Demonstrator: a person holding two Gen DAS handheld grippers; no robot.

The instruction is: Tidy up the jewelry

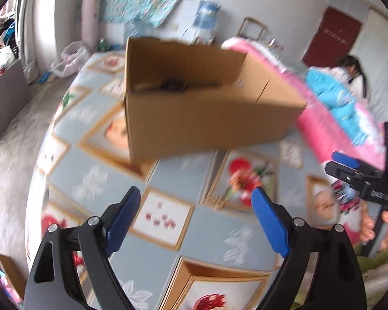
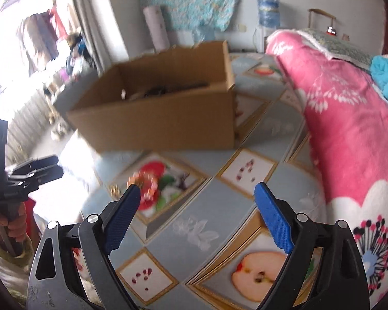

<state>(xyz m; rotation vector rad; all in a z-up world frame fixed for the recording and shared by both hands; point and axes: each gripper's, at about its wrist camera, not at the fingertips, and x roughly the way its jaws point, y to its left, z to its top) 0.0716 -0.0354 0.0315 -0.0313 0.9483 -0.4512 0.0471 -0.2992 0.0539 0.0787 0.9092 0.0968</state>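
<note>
Open cardboard box (image 1: 207, 108) ahead of you on the fruit-print bedspread (image 1: 168, 180), pink blanket (image 2: 349, 129) to the right, blurred bead bracelet (image 2: 147, 183) lying flat before the box, orientation unclear, your left gripper (image 1: 196, 214) and right gripper (image 2: 198, 209) spread wide, empty.

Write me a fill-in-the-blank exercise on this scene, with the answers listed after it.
1. The cardboard box stands on the patterned bedsheet with its top ____.
2. The left gripper has its jaws ____, with nothing between them.
3. The beaded bracelet lies on the sheet, ____ the box.
4. The blanket beside the box is mostly ____ in colour.

Missing words: open; open; outside; pink
</note>
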